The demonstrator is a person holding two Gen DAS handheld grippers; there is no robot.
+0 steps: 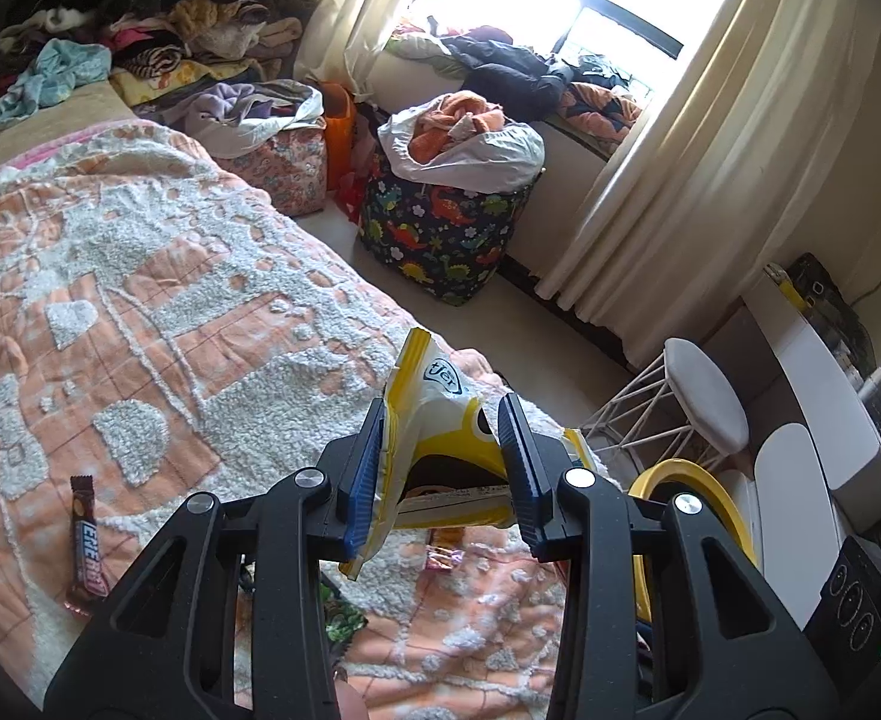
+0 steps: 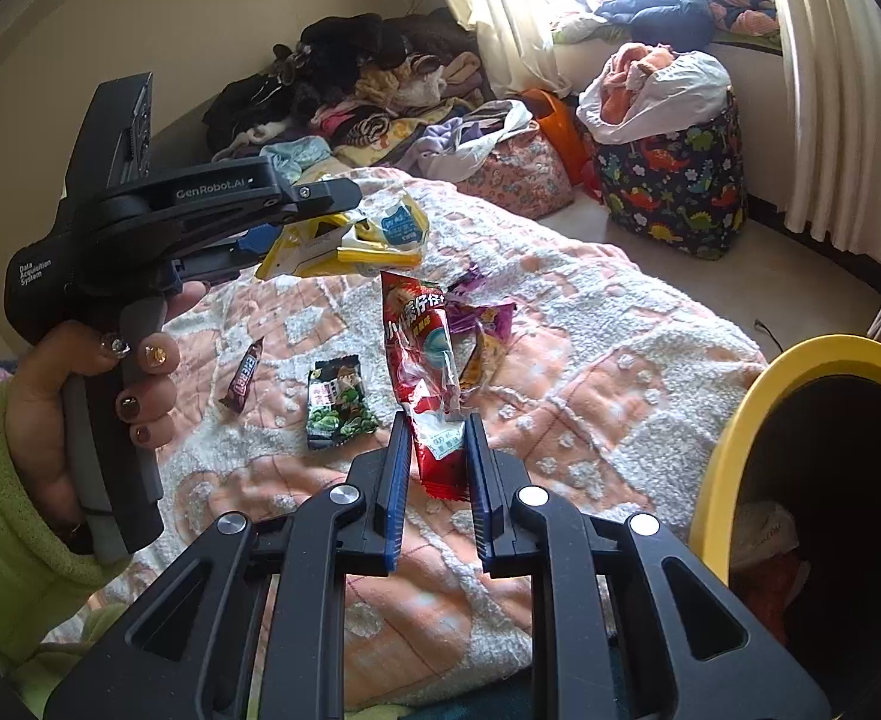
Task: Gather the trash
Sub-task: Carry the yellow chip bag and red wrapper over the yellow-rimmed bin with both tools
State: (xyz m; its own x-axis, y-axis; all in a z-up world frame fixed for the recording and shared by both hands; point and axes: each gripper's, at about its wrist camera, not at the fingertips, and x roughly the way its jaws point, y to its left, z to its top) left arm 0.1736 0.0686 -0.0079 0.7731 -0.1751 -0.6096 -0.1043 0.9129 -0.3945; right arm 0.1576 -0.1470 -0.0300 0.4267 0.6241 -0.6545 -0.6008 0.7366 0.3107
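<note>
Mid-collection, both tools loaded and lifted off the bed. Left tool is narrowed onto a yellow-white wrapper; right tool pinches a red snack packet by its lower end. Yellow bin stands just off the bed's right edge. Likely next: carry both over the rim and release. Chocolate bar, green packet and purple wrapper remain mid-bed.

Wrappers lie on the bed, bin right of it.
</note>
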